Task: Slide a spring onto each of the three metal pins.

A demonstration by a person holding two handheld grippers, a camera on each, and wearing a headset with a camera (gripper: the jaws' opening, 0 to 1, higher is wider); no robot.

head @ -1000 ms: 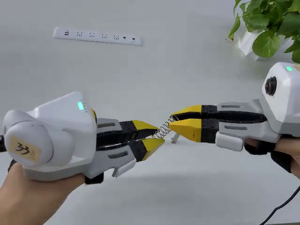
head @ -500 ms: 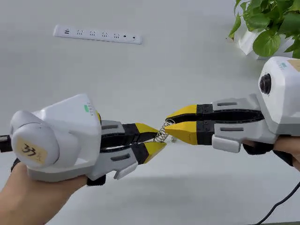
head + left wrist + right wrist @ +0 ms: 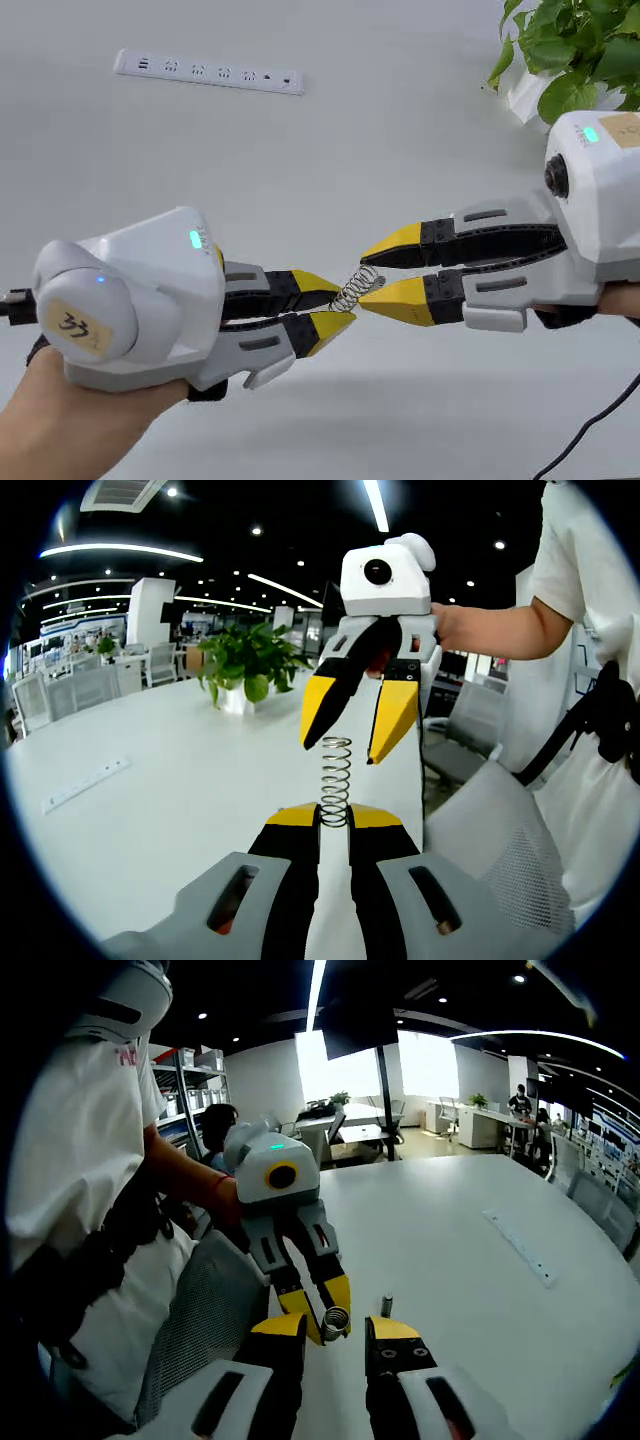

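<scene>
My left gripper [image 3: 343, 302] is shut on one end of a small steel spring [image 3: 358, 287], which sticks out from its yellow tips toward my right gripper [image 3: 368, 278]. The right gripper is open, its two yellow tips standing above and below the spring's free end without pinching it. In the left gripper view the spring [image 3: 335, 780] rises from between my shut jaws, and the right gripper [image 3: 350, 735] straddles its top. In the right gripper view a short metal pin [image 3: 386, 1306] stands on the table just beyond the spring [image 3: 334, 1318].
A white power strip [image 3: 207, 74] lies at the back left of the white table [image 3: 300, 160]. A potted plant [image 3: 575, 50] stands at the back right. A black cable [image 3: 590, 430] trails under the right hand. Mesh office chairs [image 3: 500, 850] stand beside the table.
The right gripper, shut on the spring's end before, has opened and let go. The left gripper still holds the spring and has barely moved.
</scene>
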